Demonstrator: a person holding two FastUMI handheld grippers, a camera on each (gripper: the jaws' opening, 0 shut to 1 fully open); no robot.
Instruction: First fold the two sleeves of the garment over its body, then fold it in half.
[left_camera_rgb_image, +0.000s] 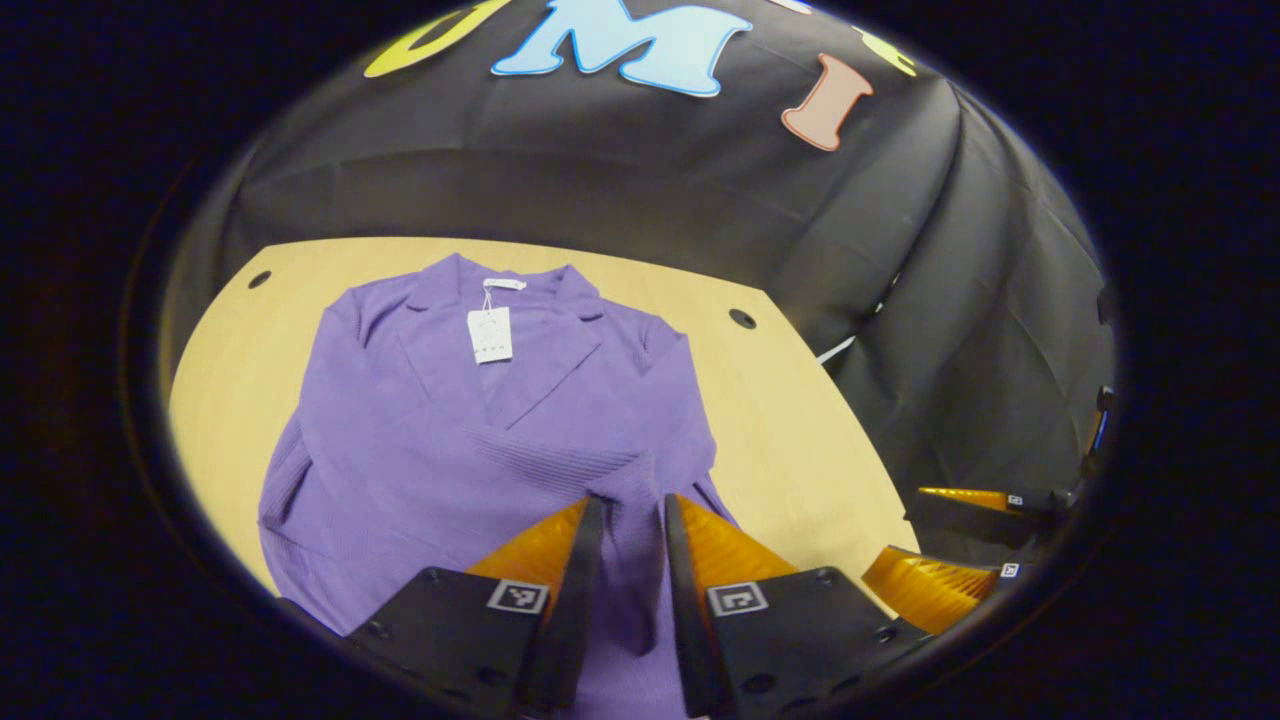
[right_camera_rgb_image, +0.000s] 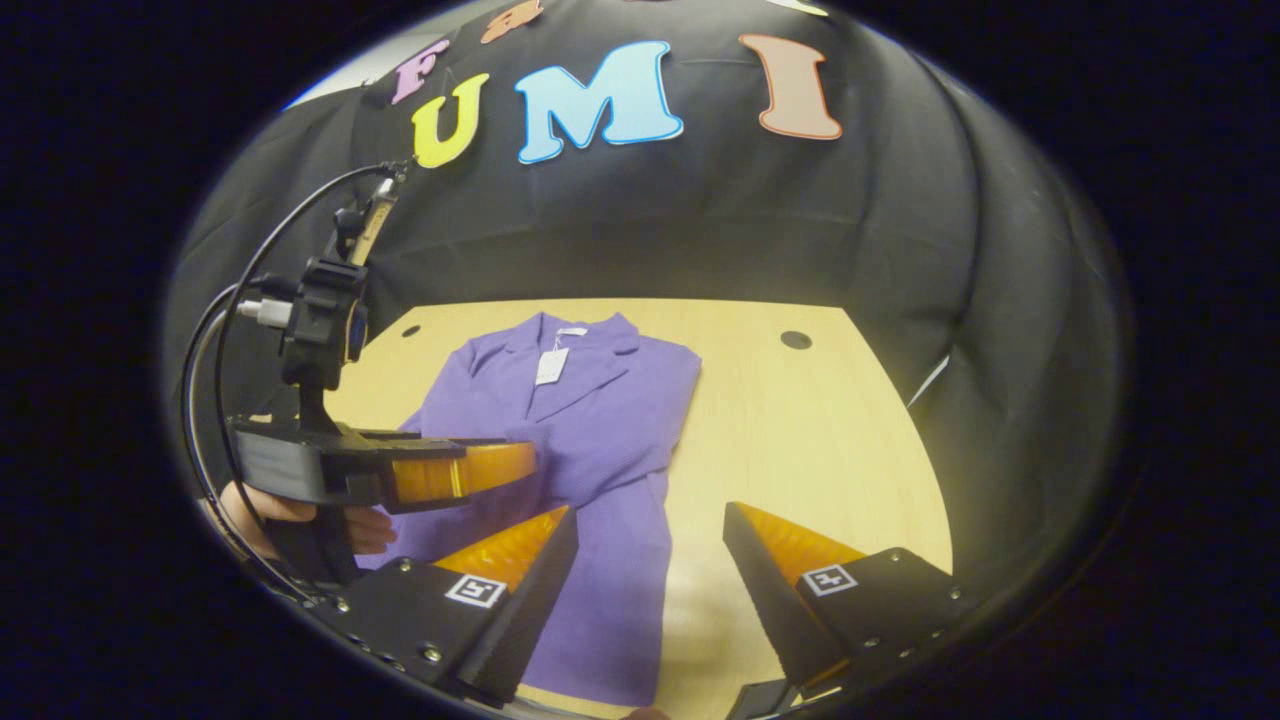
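A purple knit garment (left_camera_rgb_image: 450, 450) (right_camera_rgb_image: 600, 420) lies flat on the wooden table (left_camera_rgb_image: 800, 430), collar at the far end with a white tag (left_camera_rgb_image: 490, 335). One sleeve (left_camera_rgb_image: 560, 462) is laid across the body, its ribbed part running toward my left gripper (left_camera_rgb_image: 632, 510). That gripper is nearly closed over the garment's lower middle, with purple fabric between its fingers. In the right gripper view the left gripper (right_camera_rgb_image: 500, 465) hovers low over the garment's left side. My right gripper (right_camera_rgb_image: 650, 530) (left_camera_rgb_image: 895, 535) stands open above the garment's near right edge, holding nothing.
A hand (right_camera_rgb_image: 290, 515) holds the left gripper, with black cables (right_camera_rgb_image: 230, 330) looping up behind it. The table (right_camera_rgb_image: 800, 450) has round holes (left_camera_rgb_image: 742, 318) (right_camera_rgb_image: 796, 340) near its far corners. Bare wood lies right of the garment. Black cloth walls stand behind the table.
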